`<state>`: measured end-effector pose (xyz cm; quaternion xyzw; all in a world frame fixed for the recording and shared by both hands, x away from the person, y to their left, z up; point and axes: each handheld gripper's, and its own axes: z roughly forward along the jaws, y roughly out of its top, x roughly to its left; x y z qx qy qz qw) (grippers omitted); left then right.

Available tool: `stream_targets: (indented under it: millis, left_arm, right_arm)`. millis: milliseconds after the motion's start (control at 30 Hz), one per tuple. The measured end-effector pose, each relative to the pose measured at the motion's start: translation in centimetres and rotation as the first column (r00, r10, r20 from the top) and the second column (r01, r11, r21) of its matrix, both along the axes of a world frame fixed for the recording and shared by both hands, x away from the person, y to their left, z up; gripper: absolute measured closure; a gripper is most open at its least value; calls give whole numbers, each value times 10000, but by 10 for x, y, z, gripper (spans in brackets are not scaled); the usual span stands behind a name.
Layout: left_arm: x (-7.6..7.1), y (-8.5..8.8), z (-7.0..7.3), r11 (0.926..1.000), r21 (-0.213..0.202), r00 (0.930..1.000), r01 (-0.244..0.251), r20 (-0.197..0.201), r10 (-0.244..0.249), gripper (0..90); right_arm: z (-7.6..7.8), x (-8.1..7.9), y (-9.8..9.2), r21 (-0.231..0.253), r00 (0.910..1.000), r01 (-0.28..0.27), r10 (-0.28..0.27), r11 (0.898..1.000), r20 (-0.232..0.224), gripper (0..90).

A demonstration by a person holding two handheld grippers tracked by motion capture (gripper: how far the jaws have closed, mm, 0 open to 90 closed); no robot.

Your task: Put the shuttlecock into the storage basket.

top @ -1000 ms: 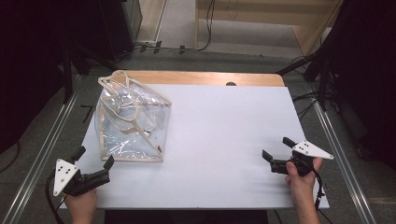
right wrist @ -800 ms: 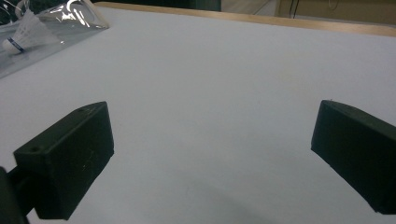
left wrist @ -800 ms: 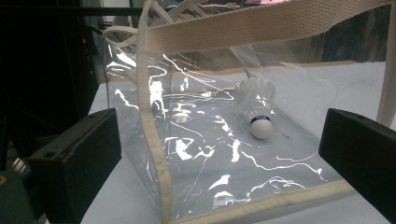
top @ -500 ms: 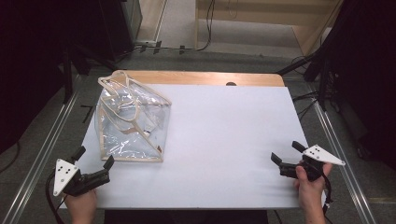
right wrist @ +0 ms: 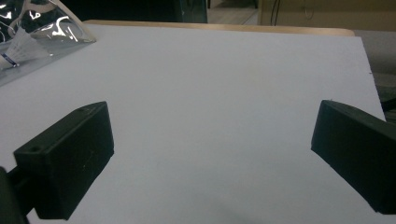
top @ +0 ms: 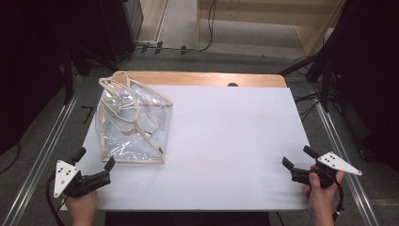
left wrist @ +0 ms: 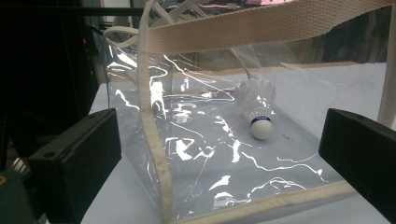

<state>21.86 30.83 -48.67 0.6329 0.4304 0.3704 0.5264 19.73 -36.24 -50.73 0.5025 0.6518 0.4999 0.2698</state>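
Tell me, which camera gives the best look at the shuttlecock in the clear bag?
The left gripper view: the shuttlecock lies close and sharp inside the clear bag. The right gripper view catches part of it at its left edge; the high view blurs it behind glare.

Left hand (top: 81,207): enters from the bottom edge of the high view at the near left corner and grips the left gripper (top: 95,158) from below. The 2 black jaws stand wide apart and point forward and slightly right. The grey three-cornered plate lies on top, and a cable loops off to the left.

Right hand (top: 321,197): enters from the bottom edge at the near right corner, fingers wrapped around the right gripper (top: 297,157). Its 2 jaws are spread wide, hold nothing, and point left and slightly forward. The plate faces up.
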Motion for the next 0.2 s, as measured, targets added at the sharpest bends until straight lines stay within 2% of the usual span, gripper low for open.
stream_targets:
  millis: [200]
  left_arm:
    - [0, 0, 0, 10000, -33, 10000, -15, 13, 15, 0]
  right_arm:
    - [-2, 3, 4, -203, 9998, -61, 58, 9998, -170, 0]
